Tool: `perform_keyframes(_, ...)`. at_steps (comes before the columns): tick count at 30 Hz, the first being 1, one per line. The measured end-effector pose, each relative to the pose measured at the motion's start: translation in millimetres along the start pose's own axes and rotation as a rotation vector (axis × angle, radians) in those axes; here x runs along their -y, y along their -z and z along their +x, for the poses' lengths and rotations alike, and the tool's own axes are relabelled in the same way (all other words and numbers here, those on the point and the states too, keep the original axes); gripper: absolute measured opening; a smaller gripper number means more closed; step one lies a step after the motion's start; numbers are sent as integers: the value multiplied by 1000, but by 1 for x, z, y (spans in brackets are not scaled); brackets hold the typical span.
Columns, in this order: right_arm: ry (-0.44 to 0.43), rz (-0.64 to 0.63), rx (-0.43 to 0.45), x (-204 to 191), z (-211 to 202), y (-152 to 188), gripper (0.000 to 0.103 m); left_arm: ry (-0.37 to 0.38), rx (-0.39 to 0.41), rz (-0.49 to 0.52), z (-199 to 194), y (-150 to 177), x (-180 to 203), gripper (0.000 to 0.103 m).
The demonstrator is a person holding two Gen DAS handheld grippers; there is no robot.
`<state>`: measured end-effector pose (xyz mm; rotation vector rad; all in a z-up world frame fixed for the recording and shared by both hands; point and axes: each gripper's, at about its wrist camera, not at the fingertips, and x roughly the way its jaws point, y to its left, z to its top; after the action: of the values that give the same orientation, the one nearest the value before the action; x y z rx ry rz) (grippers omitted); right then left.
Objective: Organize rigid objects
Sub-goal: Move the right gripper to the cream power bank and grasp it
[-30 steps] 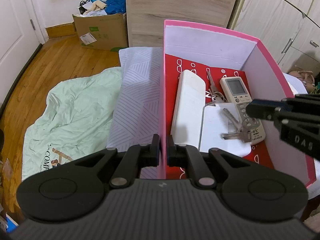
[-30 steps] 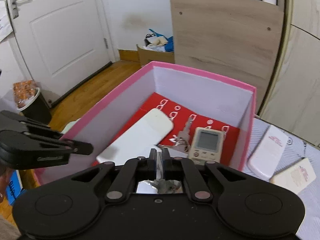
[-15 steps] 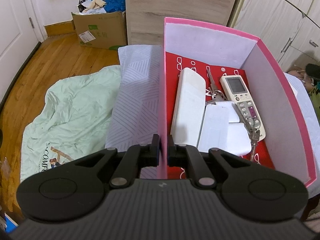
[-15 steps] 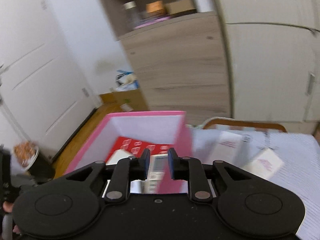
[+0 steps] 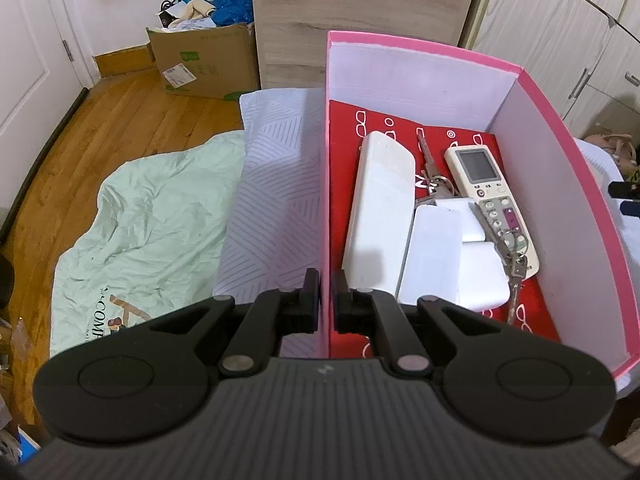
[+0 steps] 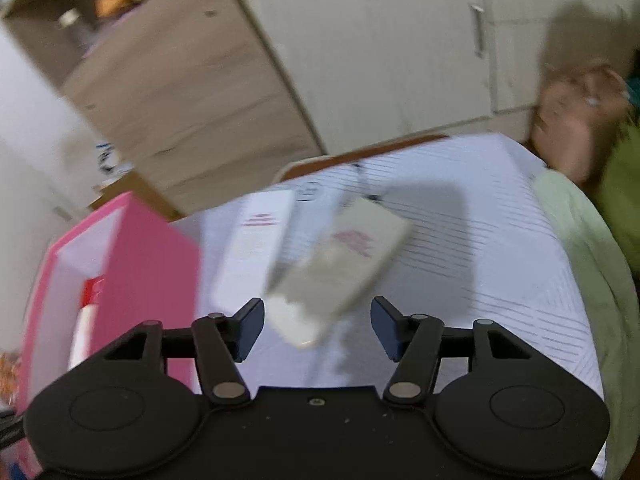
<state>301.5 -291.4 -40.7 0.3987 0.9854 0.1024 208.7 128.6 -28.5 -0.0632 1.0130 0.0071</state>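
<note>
You kept the left gripper (image 5: 327, 296) pinched on the box (image 5: 325, 184) wall, steadying it; the right gripper (image 6: 317, 330) gaped wide toward a remote (image 6: 344, 256) outside.

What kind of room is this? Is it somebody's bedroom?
Probably a bedroom. A bed with a striped white sheet holds the pink box, pale wardrobe doors stand behind it, and a green quilt lies on the wooden floor.
</note>
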Motion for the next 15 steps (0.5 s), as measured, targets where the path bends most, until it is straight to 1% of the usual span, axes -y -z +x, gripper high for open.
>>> perform_keyframes(2, 22, 21, 4, 6, 10, -1, 66, -1, -1, 0, 0, 0, 0, 5)
perform_keyframes(5, 15, 33, 9, 7, 23, -3, 66, -5, 0, 5, 0, 1, 0, 5)
perform_keyframes(7, 21, 31, 16, 3, 32, -6, 66, -6, -1, 6, -1, 0, 0, 5)
perform_keyframes(10, 58, 18, 27, -5, 43, -7, 68, -7, -2, 2, 0, 0, 0, 5)
perform_keyframes(11, 81, 17, 30, -8, 49, -8, 69, -8, -1, 8, 0, 0, 1, 5)
perform_keyframes(12, 95, 1, 55, -11, 50, -6, 75, -10, 1, 12, 0, 1, 1, 5)
perform_keyframes(13, 109, -22, 60, -15, 54, -6, 78, -11, 2, 14, 0, 1, 1, 5)
perform_keyframes(15, 156, -110, 75, -26, 62, -3, 83, -9, 2, 12, 0, 2, 1, 5)
